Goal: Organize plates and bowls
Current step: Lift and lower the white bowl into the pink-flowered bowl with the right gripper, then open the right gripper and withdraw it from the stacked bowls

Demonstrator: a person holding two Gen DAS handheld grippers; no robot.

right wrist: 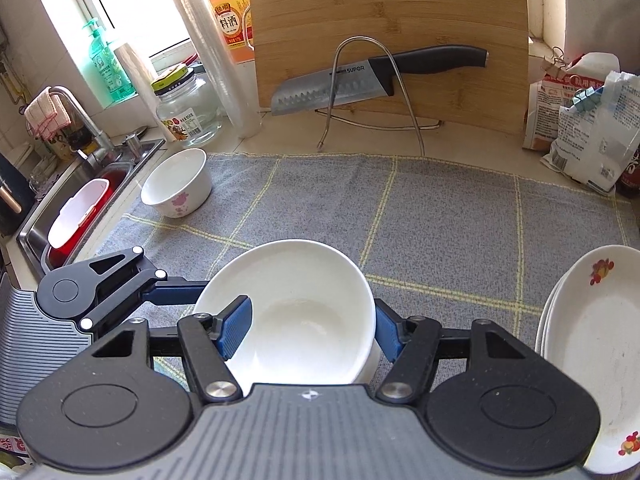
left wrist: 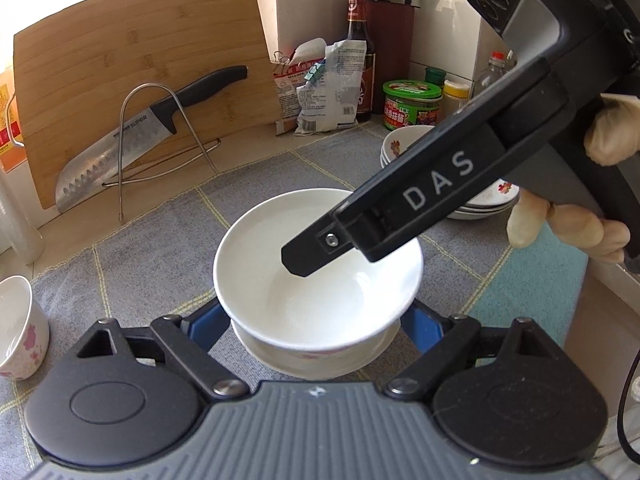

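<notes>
A plain white bowl (left wrist: 320,300) (right wrist: 304,320) sits nested in a second white bowl (left wrist: 312,364) (right wrist: 370,364) above the grey checked cloth (right wrist: 440,220). My right gripper (right wrist: 311,330) is shut on the upper bowl: one blue pad (right wrist: 236,328) lies inside its wall, the other against its outer right side. In the left wrist view its black finger (left wrist: 400,208) dips into that bowl. My left gripper (left wrist: 312,320) straddles the stack from the near side, blue fingers (left wrist: 210,326) pressed to the lower bowl's flanks, tips hidden under the rim.
A small flowered bowl (right wrist: 178,188) (left wrist: 20,328) stands at the cloth's left edge near the sink (right wrist: 80,200). Stacked flowered plates (right wrist: 592,352) (left wrist: 484,200) lie at the right. A knife on a wire rack (right wrist: 360,80), a cutting board, bags and jars line the back.
</notes>
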